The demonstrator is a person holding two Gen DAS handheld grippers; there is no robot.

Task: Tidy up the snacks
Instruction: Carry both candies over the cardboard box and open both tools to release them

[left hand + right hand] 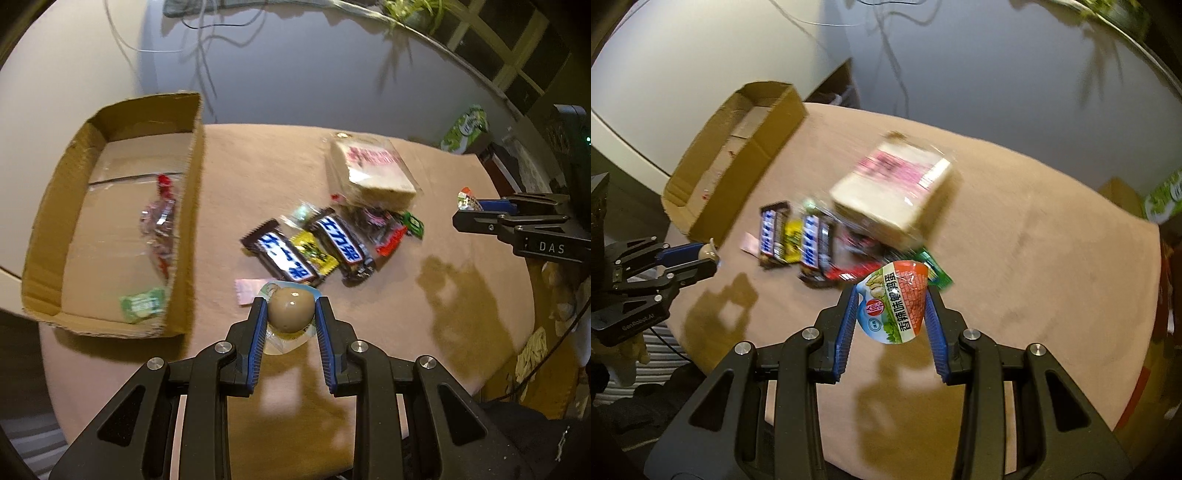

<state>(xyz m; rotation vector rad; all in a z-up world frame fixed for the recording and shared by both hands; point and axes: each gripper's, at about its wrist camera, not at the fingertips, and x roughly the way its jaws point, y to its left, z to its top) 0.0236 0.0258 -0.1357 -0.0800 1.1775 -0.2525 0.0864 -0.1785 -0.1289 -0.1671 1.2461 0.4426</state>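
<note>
now, from the left: the cardboard box [110, 221] sits open with a few snacks inside, up and left of our left gripper [290, 314], which is clamped on an egg pack [290, 309] and is the nearer hand. mid-table lies the pile of candy bars [310, 247] (long sides pointing roughly away from us). farther right, our right gripper [892, 306] pinches a second egg pack [895, 301], well apart from the box.

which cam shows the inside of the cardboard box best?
Left wrist. It looks down into the cardboard box, showing its floor and the wrapped snacks already inside. The right wrist view sees the box farther off, at a slant and blurred, contents unreadable.
</note>
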